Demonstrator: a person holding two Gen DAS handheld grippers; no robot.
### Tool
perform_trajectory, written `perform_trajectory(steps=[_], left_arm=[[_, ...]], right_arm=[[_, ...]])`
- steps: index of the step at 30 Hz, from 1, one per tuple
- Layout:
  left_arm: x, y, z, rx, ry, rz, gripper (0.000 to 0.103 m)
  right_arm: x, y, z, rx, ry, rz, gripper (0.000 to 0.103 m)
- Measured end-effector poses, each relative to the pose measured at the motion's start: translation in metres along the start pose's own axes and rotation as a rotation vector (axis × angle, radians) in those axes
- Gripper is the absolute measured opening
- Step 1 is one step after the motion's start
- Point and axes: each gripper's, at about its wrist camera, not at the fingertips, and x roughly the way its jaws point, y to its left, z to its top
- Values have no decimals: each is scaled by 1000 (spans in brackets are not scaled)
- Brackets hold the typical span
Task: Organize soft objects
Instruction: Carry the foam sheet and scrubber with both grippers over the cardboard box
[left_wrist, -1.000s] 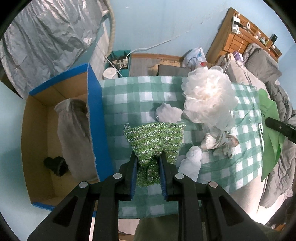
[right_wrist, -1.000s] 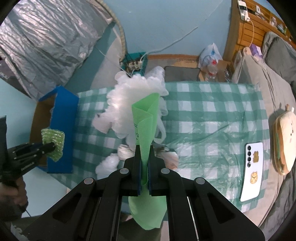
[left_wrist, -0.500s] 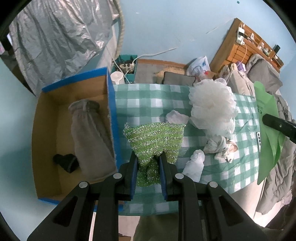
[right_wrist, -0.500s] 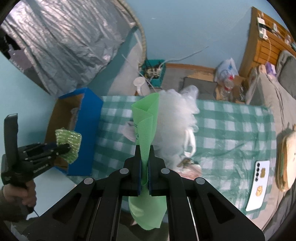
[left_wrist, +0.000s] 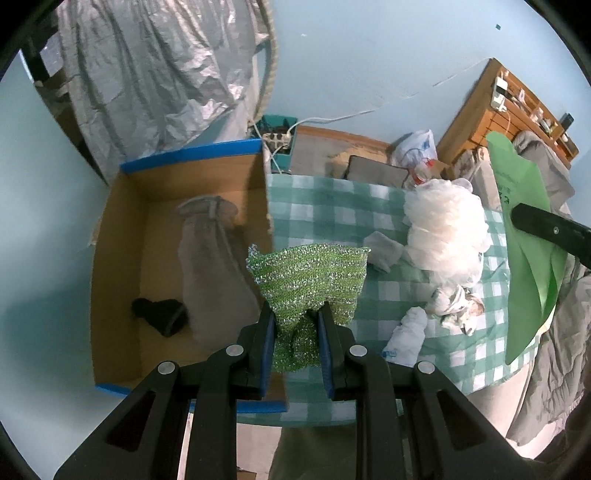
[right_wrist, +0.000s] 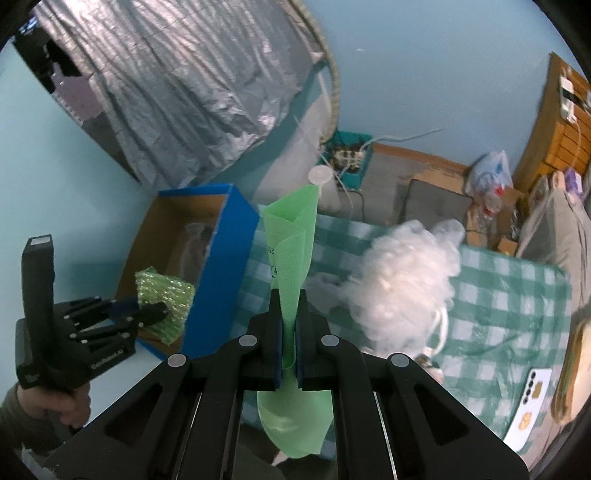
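Note:
My left gripper (left_wrist: 295, 317) is shut on a sparkly green knitted scrubber (left_wrist: 310, 277), held in the air over the seam between the cardboard box (left_wrist: 114, 295) and the checked table (left_wrist: 332, 199). The right wrist view shows that same left gripper (right_wrist: 155, 314) with the scrubber (right_wrist: 164, 295) beside the box's blue wall (right_wrist: 221, 266). My right gripper (right_wrist: 290, 299) is shut on a folded green foam sheet (right_wrist: 291, 236), which stands up between its fingers. A white fluffy bundle (left_wrist: 447, 229) and small white cloths (left_wrist: 406, 332) lie on the table.
Inside the box lie a grey sock-like cloth (left_wrist: 210, 266) and a small black item (left_wrist: 159, 314). A phone (right_wrist: 528, 402) rests at the table's right end. Silver foil sheeting (right_wrist: 192, 96), a power strip crate (right_wrist: 347, 155) and bedding (left_wrist: 554, 332) surround the table.
Both grippers have lifted and shifted left toward the box, each keeping its grip. The box now fills more of the left wrist view, and the white bundle has slid right in the right wrist view.

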Motion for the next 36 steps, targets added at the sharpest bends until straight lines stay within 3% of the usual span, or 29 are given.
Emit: perform_trajectory(steps=[17, 36], left_arm=[[-15, 54, -3, -101, -34, 44, 21], [-13, 124, -3, -198, -39, 99, 21]], right_arm=[[35, 73, 33, -127, 26, 94, 5], [102, 156, 59, -216, 96, 160, 5]])
